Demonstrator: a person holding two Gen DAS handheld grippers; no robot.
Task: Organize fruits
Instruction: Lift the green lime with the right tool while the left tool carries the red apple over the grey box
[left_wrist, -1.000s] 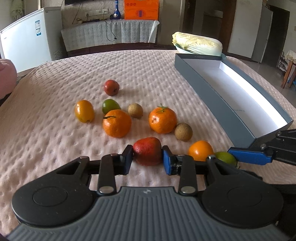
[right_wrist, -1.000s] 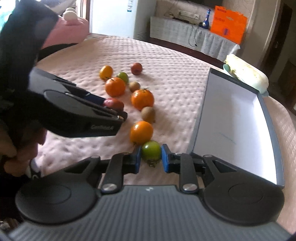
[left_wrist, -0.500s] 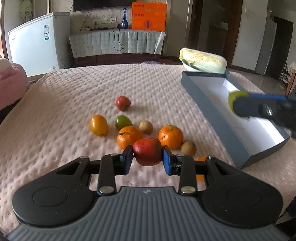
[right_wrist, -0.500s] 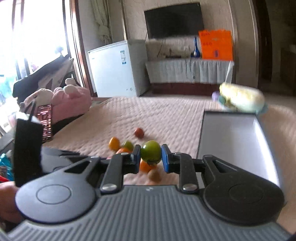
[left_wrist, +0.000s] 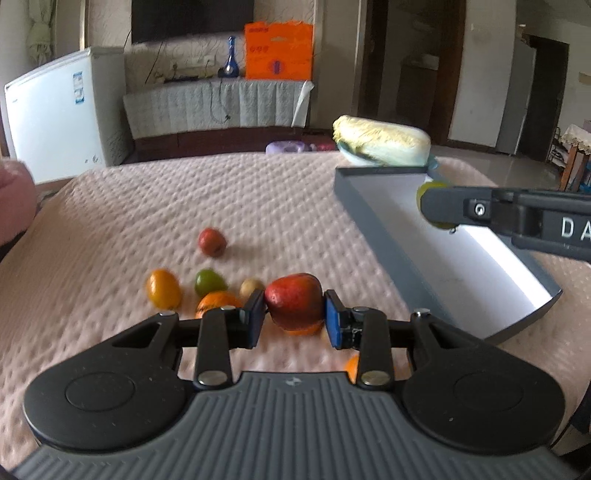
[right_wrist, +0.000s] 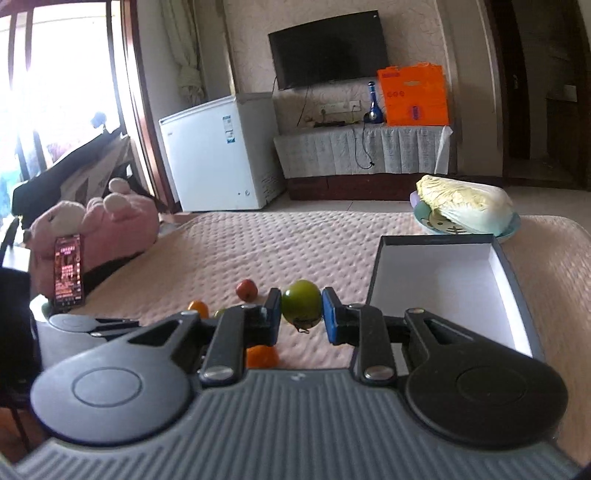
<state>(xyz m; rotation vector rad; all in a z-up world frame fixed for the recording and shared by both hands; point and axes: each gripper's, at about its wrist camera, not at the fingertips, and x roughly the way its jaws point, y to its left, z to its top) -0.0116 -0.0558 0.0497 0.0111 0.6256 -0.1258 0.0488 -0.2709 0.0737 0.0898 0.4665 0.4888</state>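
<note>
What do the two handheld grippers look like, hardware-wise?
Both match: a grey ribbed body, two black round lobes, black linkage bars with silver rivets, and blue pads on black fingers. That holds for the left gripper and the right gripper. Seen side-on, the right gripper's black arm bears white letters "DA". No cables or sleeves are visible.

Ten fruits (left_wrist: 294, 301), one grey box (left_wrist: 373, 221), one cabbage (left_wrist: 382, 140).

"DA" on right gripper (left_wrist: 436, 206)

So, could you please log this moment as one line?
left gripper: shut on red fruit | right gripper: shut on green fruit | grey box: empty
</note>
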